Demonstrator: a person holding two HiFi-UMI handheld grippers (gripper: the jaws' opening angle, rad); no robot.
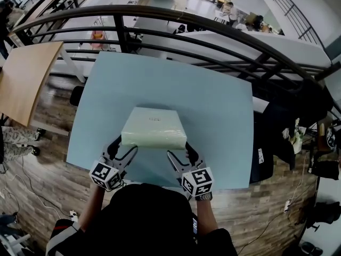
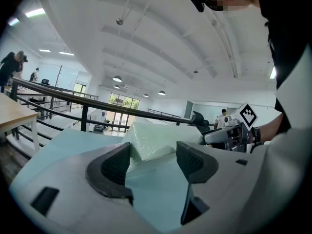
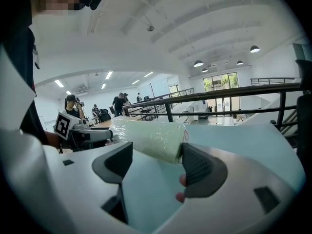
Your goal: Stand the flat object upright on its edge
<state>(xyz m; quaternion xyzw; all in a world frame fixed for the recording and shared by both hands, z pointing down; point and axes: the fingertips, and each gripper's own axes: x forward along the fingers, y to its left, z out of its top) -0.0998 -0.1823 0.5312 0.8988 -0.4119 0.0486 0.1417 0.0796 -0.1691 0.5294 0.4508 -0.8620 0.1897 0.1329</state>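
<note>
- Resting on the pale blue surface (image 1: 218,105) toward its near edge, the plastic-wrapped pale green block (image 1: 153,127) looks light, squashy and slick.
- Left gripper (image 1: 121,149) and right gripper (image 1: 181,153) flank its near corners, jaws spread wide, clamping nothing.
- The near edge looks the best hold; squeeze gently.

An open-plan office mezzanine, shown by a black railing (image 1: 176,23), a wooden desk (image 1: 24,79) and people (image 1: 233,10) at desks below

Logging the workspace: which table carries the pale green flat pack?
The light blue table bears the pack; the wooden table stands apart, at the left.
</note>
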